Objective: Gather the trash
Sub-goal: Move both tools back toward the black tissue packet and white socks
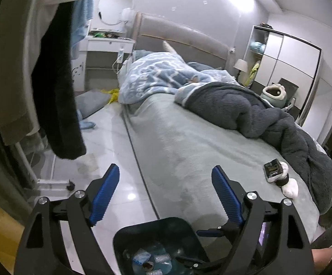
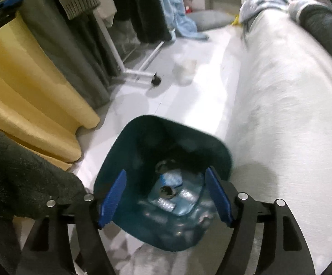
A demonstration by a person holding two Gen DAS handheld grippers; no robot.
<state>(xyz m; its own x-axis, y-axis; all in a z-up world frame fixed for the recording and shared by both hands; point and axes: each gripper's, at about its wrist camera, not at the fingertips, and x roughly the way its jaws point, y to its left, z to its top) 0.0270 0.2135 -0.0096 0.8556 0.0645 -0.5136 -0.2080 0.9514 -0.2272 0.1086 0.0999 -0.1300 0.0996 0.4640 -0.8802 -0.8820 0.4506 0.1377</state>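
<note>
Two grippers spread wide and empty, left gripper point(image 1: 164, 191) over bed edge, right gripper point(image 2: 166, 194) above dark teal plastic bin point(image 2: 143, 142), rounded-square mouth, standing on glossy floor beside grey bed point(image 1: 188, 137), crumpled clear-plastic trash point(image 2: 175, 197) inside.

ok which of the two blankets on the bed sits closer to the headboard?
The light blue patterned blanket, bunched up against the headboard. The dark grey fleece blanket lies further down the bed, trailing toward the foot along the far edge.
</note>
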